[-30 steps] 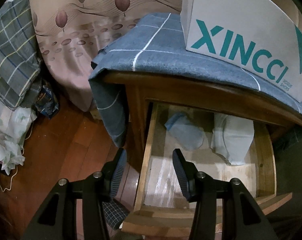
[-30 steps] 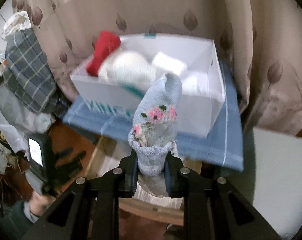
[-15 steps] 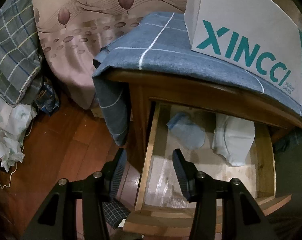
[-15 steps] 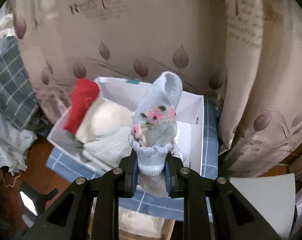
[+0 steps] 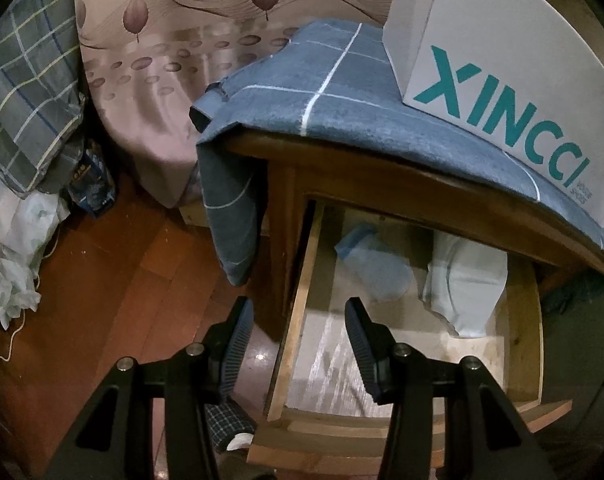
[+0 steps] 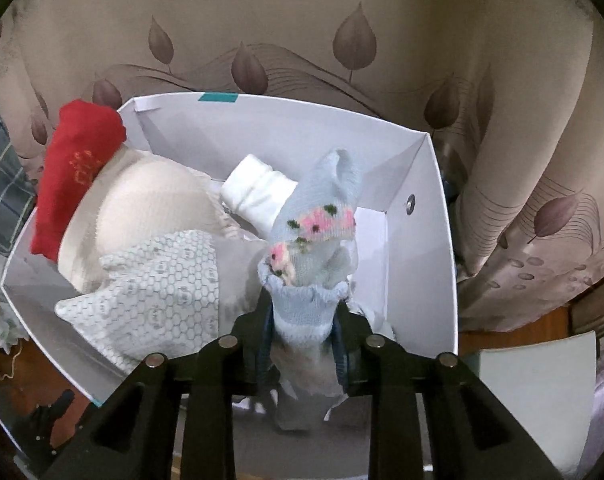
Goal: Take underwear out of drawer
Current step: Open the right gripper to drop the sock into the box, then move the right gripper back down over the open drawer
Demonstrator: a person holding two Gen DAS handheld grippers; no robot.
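Pale blue knitted sock with pink flowers and a frilly cuff (image 6: 314,240) sits between the right gripper (image 6: 302,344) pads, which are easing apart; it stands upright, toe pointing up and away. Just beyond is a white cardboard box (image 6: 418,200) with a red cloth (image 6: 76,172), cream padded piece and honeycomb-print fabric left of the claw. The left gripper (image 5: 298,344) hangs released and empty over the wooden drawer (image 5: 298,312), with blue folded underwear (image 5: 374,268) right ahead.
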